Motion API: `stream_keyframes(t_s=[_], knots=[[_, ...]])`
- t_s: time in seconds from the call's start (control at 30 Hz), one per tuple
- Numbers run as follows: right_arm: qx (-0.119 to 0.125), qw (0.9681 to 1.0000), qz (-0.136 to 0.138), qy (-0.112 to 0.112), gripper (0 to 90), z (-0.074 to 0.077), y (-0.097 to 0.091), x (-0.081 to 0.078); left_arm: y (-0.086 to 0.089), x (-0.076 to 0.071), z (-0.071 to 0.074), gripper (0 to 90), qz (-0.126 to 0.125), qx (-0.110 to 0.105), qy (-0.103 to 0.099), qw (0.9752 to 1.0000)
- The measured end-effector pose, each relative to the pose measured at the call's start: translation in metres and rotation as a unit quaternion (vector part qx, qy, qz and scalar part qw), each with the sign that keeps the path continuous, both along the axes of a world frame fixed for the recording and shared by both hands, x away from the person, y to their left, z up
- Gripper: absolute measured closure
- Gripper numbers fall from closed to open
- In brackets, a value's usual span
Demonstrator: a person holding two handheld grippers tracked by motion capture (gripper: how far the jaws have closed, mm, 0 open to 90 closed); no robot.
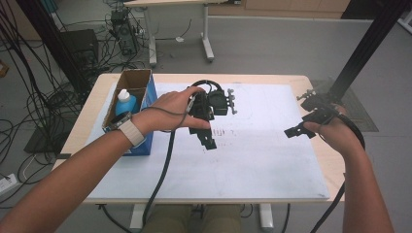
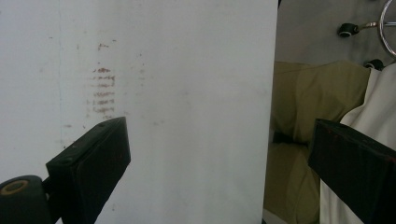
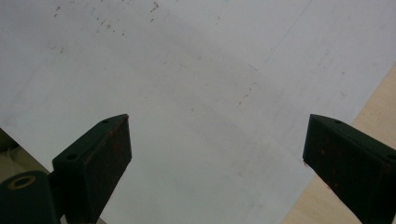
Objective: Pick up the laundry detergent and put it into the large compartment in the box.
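From above, your left gripper (image 1: pixel 206 127) hangs over the white mat (image 1: pixel 252 165) just right of the box (image 1: pixel 141 85) with the bottle (image 1: pixel 125 103) in it, and your right gripper (image 1: pixel 302 127) sits near the mat's right edge. Left gripper view: jaws spread wide, nothing between them, just mat and your trousers (image 2: pixel 299 102). Right gripper view: same deal, jaws wide apart over bare mat by the table (image 3: pixel 373 98) edge.

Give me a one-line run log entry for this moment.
left gripper: open, empty, over white mat | right gripper: open, empty, near mat's right edge | bottle: in cardboard box
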State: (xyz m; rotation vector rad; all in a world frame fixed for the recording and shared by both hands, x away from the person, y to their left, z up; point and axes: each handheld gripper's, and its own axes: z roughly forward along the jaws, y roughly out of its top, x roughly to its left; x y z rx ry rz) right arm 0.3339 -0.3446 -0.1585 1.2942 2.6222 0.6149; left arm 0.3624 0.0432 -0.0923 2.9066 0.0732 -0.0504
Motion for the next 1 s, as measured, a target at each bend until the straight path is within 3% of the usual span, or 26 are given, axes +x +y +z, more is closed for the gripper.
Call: stream_keyframes(t_s=[1.0], knots=[[0.003,1.0000,0.001,0.009,7.8,-0.011,-0.002,0.003,0.009,0.005,-0.009,6.4,0.018,-0.001,0.003,0.9998]])
